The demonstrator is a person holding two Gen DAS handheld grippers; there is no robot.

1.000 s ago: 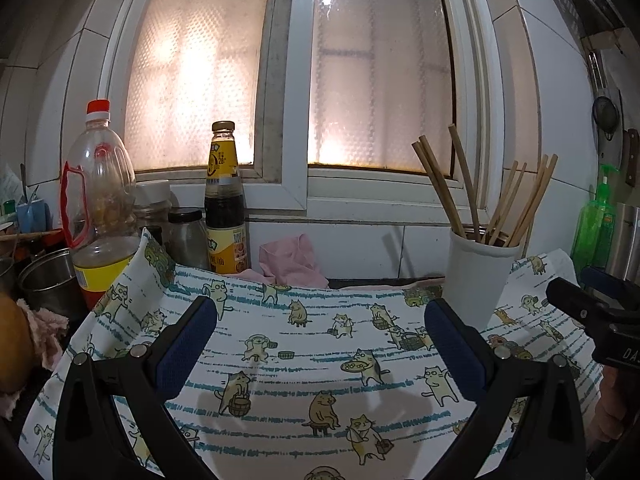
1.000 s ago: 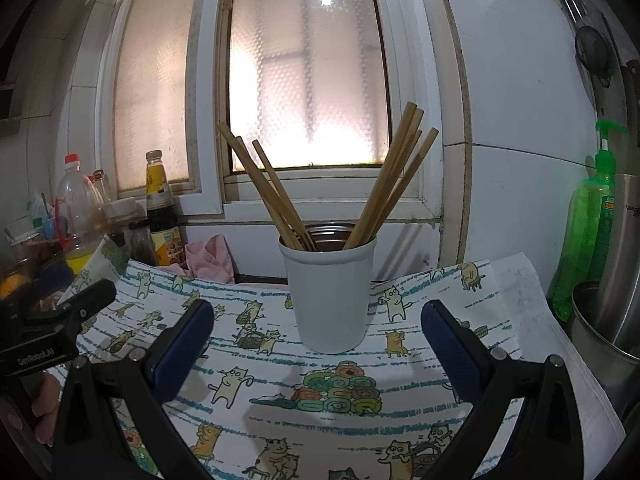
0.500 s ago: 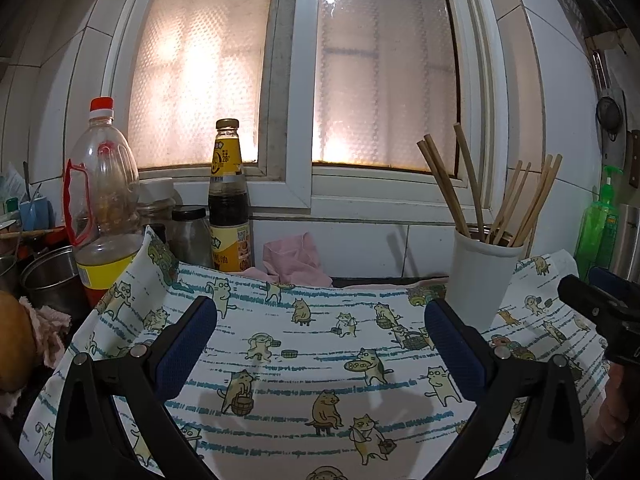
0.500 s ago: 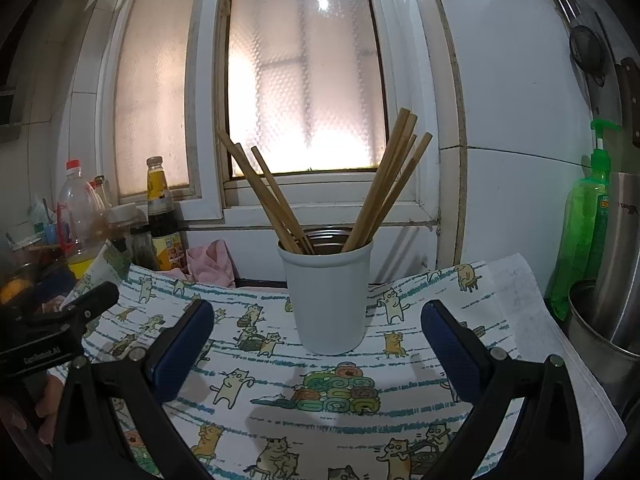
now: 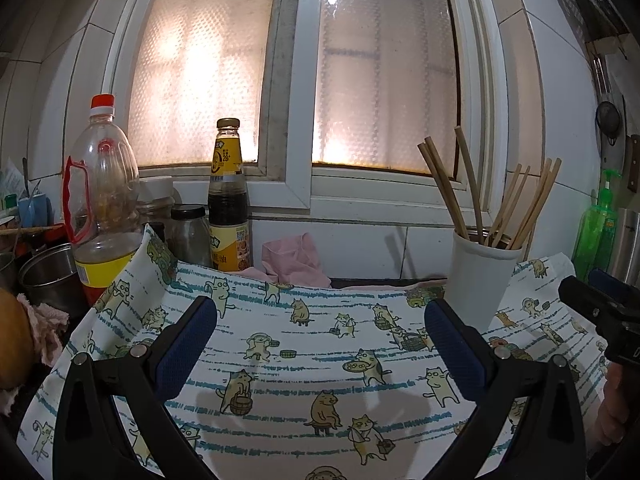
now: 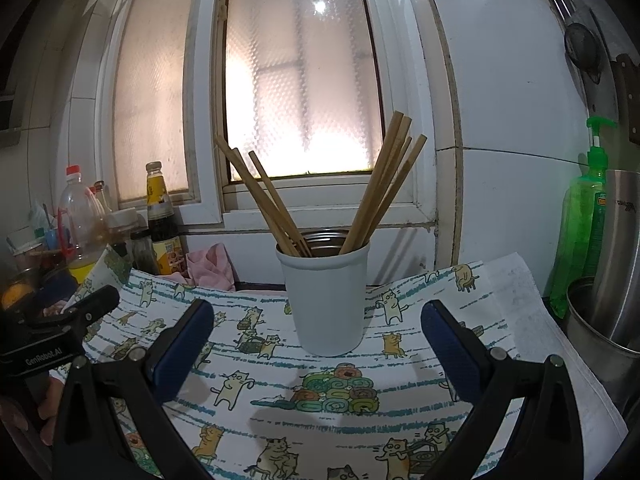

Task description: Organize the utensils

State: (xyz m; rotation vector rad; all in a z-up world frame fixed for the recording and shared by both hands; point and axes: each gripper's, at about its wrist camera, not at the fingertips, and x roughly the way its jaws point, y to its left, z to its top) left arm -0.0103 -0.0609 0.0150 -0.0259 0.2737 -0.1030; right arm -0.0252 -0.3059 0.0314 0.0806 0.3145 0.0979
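I am facing the white holder cup (image 6: 326, 300) on the cat-print cloth (image 6: 360, 412) covering the worktop, bamboo chopsticks (image 6: 384, 184) standing in it. They look light, stiff and slippery, best pinched mid-shaft. I am holding my right gripper (image 6: 316, 344) and left gripper (image 5: 320, 340) wide open, gripping nothing.
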